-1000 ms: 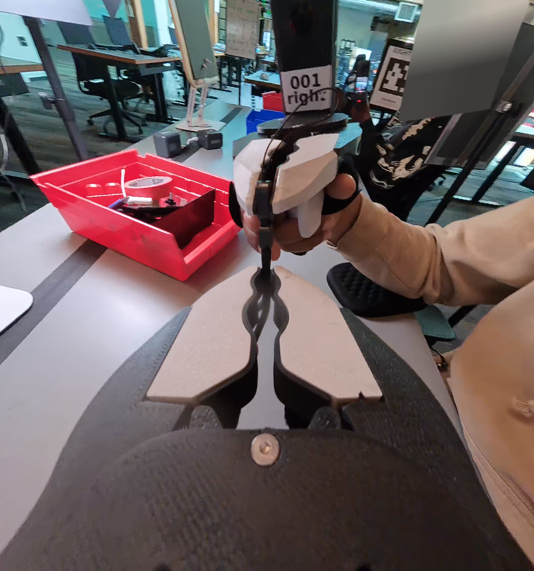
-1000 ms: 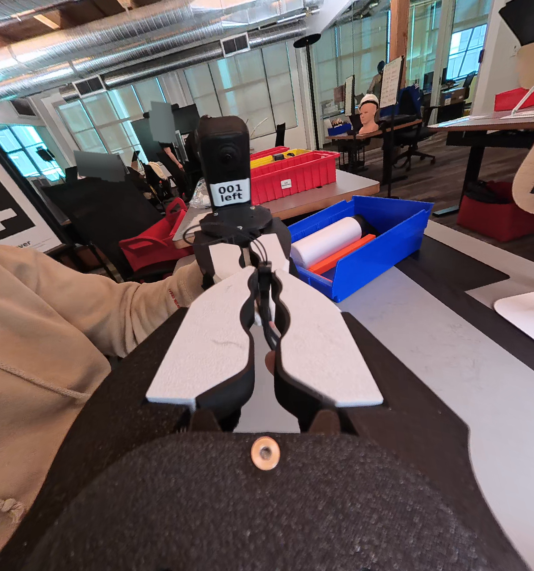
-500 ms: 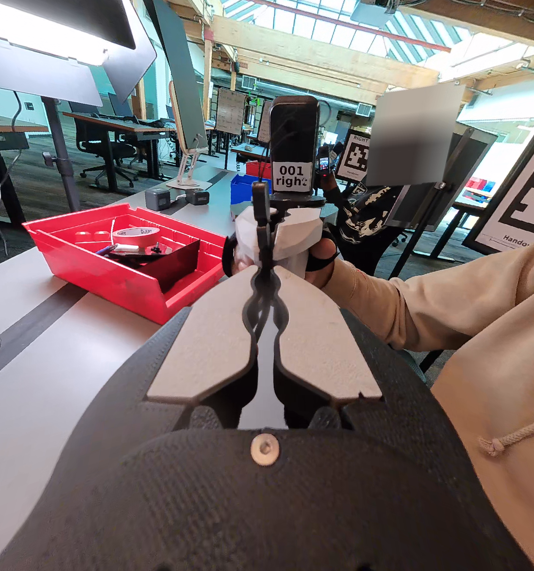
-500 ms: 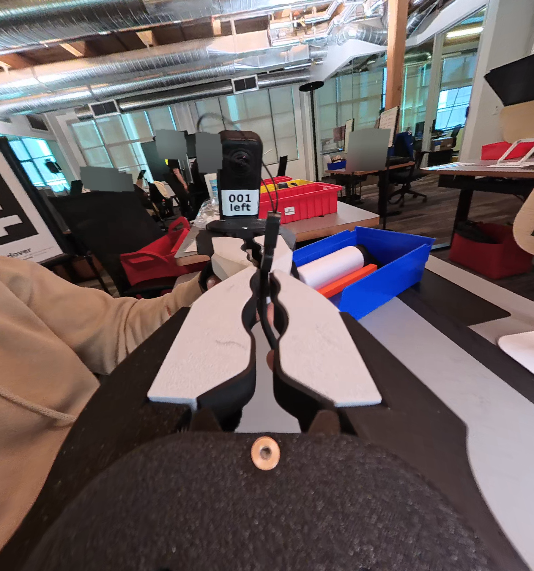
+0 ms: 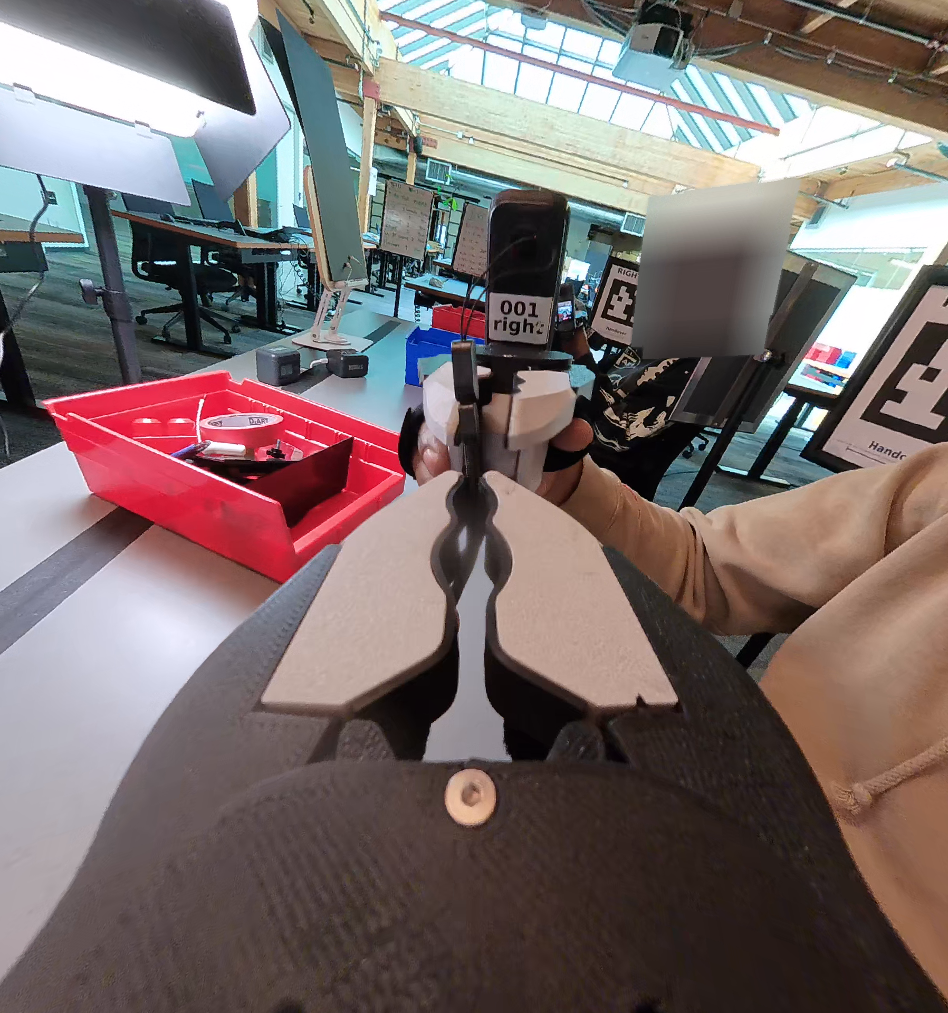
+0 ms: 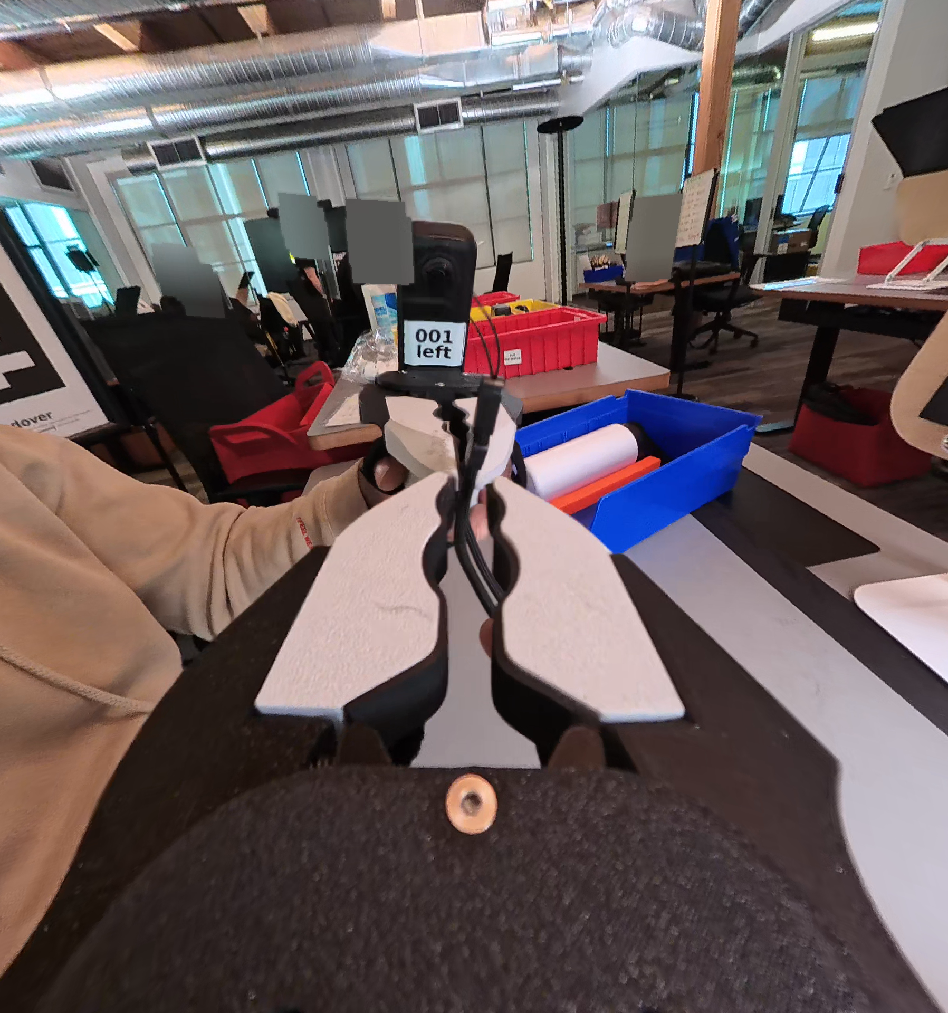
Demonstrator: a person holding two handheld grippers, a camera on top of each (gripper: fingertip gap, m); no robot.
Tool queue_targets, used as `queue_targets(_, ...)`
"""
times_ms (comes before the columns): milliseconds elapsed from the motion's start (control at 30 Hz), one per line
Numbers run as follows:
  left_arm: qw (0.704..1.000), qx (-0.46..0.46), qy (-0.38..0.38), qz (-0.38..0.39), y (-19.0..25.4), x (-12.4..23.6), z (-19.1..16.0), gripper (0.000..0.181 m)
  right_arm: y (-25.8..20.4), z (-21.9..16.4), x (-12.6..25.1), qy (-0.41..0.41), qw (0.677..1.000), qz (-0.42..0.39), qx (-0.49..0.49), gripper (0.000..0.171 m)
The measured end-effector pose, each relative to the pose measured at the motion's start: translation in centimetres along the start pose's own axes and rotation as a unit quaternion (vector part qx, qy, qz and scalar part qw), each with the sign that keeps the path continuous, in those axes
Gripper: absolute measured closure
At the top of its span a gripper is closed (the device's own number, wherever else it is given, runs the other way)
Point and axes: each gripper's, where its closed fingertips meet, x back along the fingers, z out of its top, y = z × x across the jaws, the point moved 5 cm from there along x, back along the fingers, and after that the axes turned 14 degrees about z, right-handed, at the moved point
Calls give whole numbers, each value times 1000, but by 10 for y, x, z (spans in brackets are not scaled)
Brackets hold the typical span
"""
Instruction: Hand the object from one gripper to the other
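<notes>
A thin black cable with a small plug (image 5: 466,378) stands upright between the two grippers, which face each other tip to tip. My left gripper (image 5: 470,482) is shut on the cable just below the plug. In the right wrist view the cable (image 6: 474,526) runs down between the fingers of my right gripper (image 6: 471,488). Its jaws stand a narrow gap apart, with the strands loose between them. The plug (image 6: 487,416) sticks up past the tips. The cable's lower end is hidden behind the fingers.
A red bin (image 5: 230,510) with a tape roll and black parts sits on the grey table to the left. A blue bin (image 6: 674,482) with a white roll and an orange bar sits beyond my right gripper. A white pad (image 6: 932,619) lies at the right. Both grippers' tips are close together, under 4 cm apart.
Both grippers have risen together with the cable, and the plug now points up instead of hanging down. The right gripper's jaws have widened slightly; the left stays shut.
</notes>
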Motion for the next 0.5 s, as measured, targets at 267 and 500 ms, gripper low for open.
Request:
queue_targets(267,1000,10,2,1,-3,-1,-1,178,4,-18,-21,-37,999,-25,28,168)
queue_targets(500,994,-40,-81,60,-18,-1,-19,177,13,-14,7,-110,990,-88,32,169)
